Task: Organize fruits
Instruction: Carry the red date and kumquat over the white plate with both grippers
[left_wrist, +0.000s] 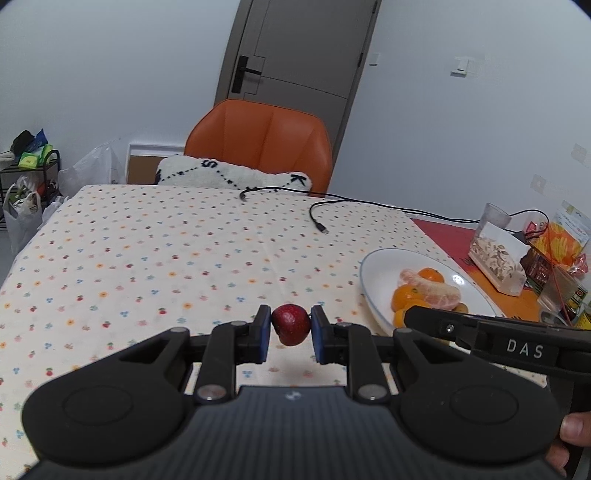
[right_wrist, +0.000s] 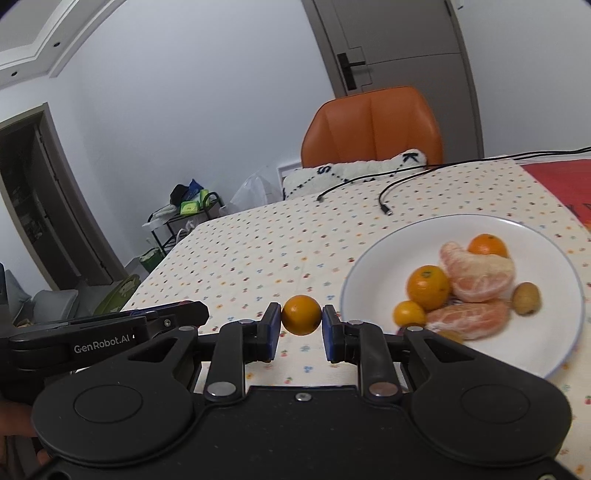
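On your far left, beyond the table edge, a black rack (left_wrist: 31, 173) stacked with bags stands against the wall. Your left gripper (left_wrist: 290, 326) has its blue pads (left_wrist: 263, 332) pressed against both sides of a dark red strawberry (left_wrist: 291, 324), holding it above the dotted tablecloth (left_wrist: 166, 251), which shows underneath between the fingers. Behind it, across the table, an orange chair (left_wrist: 262, 142) carries a white cushion (left_wrist: 229, 173) with dark lettering, and two black cables (left_wrist: 343, 201) trail over the far part of the cloth. Moving right, your right gripper (right_wrist: 301, 326) is clamped on a small round orange (right_wrist: 301, 314), pads touching it on either side, also lifted clear of the cloth and just beside the near left rim of the white plate (right_wrist: 546, 251). That plate holds three small whole oranges (right_wrist: 428, 287), two peeled tangerine halves (right_wrist: 480, 275) lying against them, and a small brownish-green fruit (right_wrist: 526, 297) at the right of the pile; another small fruit sits partly hidden behind your gripper's linkage. In the left wrist view the right gripper's body crosses in front of the plate's near edge. Farthest right, on the red mat (left_wrist: 448, 230), packaged snacks (left_wrist: 498, 258) stand in a cluster well apart from the plate.
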